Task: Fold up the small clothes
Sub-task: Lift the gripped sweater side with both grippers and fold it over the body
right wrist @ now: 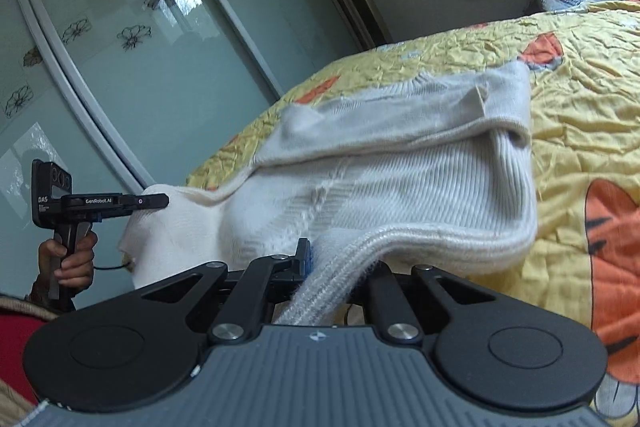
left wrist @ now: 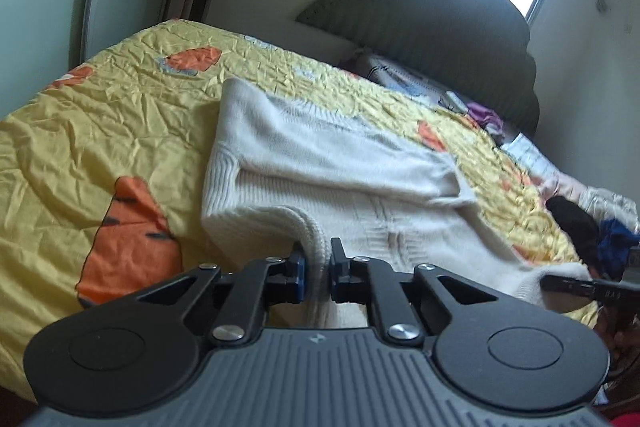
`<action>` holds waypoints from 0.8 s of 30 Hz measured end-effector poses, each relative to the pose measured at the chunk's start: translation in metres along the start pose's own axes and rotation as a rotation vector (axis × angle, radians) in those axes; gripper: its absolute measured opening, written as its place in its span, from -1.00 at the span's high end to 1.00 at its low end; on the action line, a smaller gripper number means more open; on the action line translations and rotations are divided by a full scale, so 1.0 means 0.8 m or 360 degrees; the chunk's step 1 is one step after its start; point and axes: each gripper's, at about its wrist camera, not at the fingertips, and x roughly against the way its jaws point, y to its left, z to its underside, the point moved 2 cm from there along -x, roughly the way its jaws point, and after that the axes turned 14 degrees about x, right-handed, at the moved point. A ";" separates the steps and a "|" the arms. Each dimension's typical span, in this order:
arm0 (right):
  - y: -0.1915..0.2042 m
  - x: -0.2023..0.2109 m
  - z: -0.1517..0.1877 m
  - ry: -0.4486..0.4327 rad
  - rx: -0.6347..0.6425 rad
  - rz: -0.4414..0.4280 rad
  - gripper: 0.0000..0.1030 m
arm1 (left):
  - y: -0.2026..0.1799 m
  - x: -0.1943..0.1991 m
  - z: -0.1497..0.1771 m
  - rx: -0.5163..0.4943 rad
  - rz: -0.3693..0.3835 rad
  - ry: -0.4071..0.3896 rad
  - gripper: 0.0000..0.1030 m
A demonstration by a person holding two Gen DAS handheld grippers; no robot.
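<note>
A cream knitted sweater [left wrist: 320,163] lies on the yellow quilt [left wrist: 100,131], a sleeve folded across its body. My left gripper [left wrist: 318,259] is shut on the sweater's ribbed hem at the near edge. My right gripper [right wrist: 336,259] is shut on the ribbed hem of the same sweater [right wrist: 400,163] at its other near corner; its right finger is hidden by the fabric. Each gripper shows in the other's view: the right one at the far right [left wrist: 560,283], the left one at the left [right wrist: 160,201], both holding the lifted hem.
The quilt with orange tiger prints [right wrist: 600,107] covers the bed. A pile of mixed clothes [left wrist: 592,227] lies at the right side. A dark headboard [left wrist: 440,27] and pillow stand at the far end. Glass sliding doors [right wrist: 140,47] are beyond the bed.
</note>
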 end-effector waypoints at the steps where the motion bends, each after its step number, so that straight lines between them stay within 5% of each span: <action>1: -0.001 -0.002 -0.005 -0.0017 0.0004 0.0021 0.75 | -0.001 -0.002 -0.004 0.0012 0.0000 -0.0016 0.78; 10: -0.007 -0.020 -0.028 -0.0047 0.0033 0.0087 0.76 | 0.002 -0.017 -0.016 0.0058 -0.0039 0.0021 0.79; 24: -0.036 -0.030 -0.067 -0.0202 -0.0011 0.0234 0.75 | -0.005 -0.038 -0.076 0.0226 0.0044 -0.0114 0.79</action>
